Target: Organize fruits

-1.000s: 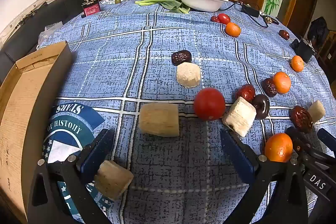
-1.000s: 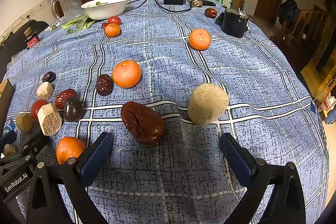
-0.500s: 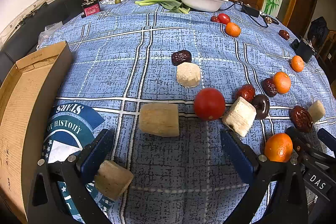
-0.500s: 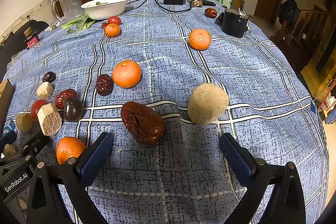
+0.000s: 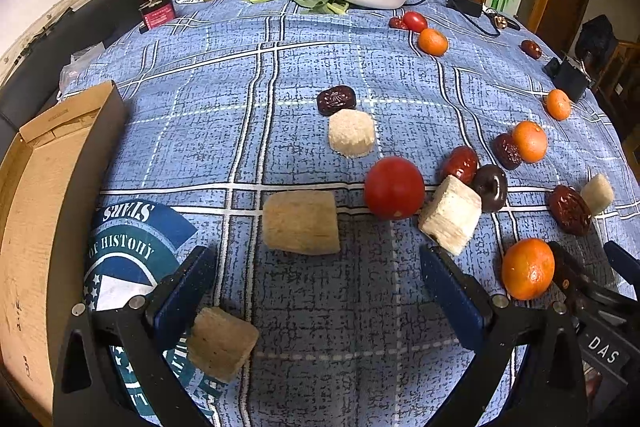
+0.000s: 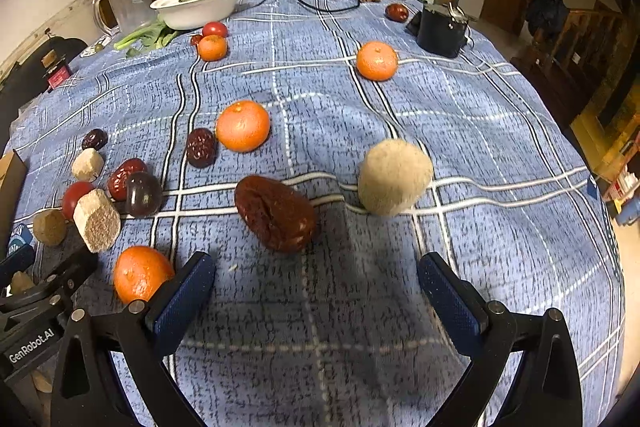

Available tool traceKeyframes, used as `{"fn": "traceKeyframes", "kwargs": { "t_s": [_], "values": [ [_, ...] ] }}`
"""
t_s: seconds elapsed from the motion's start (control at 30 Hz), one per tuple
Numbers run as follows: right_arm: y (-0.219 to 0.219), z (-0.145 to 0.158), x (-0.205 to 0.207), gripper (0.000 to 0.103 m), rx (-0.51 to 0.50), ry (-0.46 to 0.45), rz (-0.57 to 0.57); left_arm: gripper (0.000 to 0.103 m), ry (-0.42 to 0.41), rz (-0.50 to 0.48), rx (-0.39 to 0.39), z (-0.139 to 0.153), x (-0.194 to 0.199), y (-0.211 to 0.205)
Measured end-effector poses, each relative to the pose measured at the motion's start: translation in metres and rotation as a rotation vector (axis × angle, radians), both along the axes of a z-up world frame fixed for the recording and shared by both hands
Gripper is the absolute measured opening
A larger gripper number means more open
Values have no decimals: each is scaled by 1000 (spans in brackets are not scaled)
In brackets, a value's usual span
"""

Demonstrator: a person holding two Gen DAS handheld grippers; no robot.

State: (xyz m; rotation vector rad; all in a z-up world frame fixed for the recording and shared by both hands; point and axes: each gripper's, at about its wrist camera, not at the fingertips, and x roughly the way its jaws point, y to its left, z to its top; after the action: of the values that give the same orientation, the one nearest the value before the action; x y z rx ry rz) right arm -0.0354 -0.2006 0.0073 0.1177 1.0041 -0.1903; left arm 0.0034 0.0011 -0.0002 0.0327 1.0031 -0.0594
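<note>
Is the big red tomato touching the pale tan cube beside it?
Cannot tell. In the left wrist view the big red tomato and pale tan cube meet at the edges, with no gap showing.

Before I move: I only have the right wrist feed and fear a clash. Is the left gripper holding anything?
Observer: No. The left gripper is open. A small tan block lies by its left finger, ungripped.
Operator: What is straight ahead of it?
Observer: A larger tan block just beyond the fingertips, with a tomato to that block's right.
Operator: Any container nearby?
Observer: Yes, an open-topped cardboard box lies to that gripper's left.
</note>
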Motion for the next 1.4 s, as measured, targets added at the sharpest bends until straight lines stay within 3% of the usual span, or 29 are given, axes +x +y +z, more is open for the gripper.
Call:
{"fn": "traceKeyframes", "kwargs": {
  "t_s": [0.17, 0.27, 0.5, 0.73, 0.97, 1.03, 1.13, 1.2, 1.4],
  "values": [
    [1, -1, 0, 102, 4, -8, -2, 103, 10, -27, -12, 2, -8, 3],
    [1, -1, -1, 102, 1, -13, -7, 103, -8, -22, -83, 8, -19, 11],
    [1, -1, -3, 102, 3, -19, -12, 102, -190, -31, -143, 47, -63, 28],
    [0, 0, -4, 102, 9, -13, -4, 102, -312, -77, -83, 80, -106, 44],
    [7, 2, -28, 102, 15, 30, -33, 102, -386, -61, -125, 112, -132, 84],
    [3, 5, -40, 102, 52, 23, -49, 102, -401, -50, -135, 118, -138, 96],
    [-21, 16, -69, 102, 257, -59, -105, 102, -421, -9, -144, 123, -145, 116],
    [-32, 18, -83, 102, 322, -88, -128, 102, -423, 33, -145, 126, -148, 132],
    [-28, 31, -104, 103, 358, -160, -114, 102, -405, 121, -169, 120, -143, 166]
  ]
}}
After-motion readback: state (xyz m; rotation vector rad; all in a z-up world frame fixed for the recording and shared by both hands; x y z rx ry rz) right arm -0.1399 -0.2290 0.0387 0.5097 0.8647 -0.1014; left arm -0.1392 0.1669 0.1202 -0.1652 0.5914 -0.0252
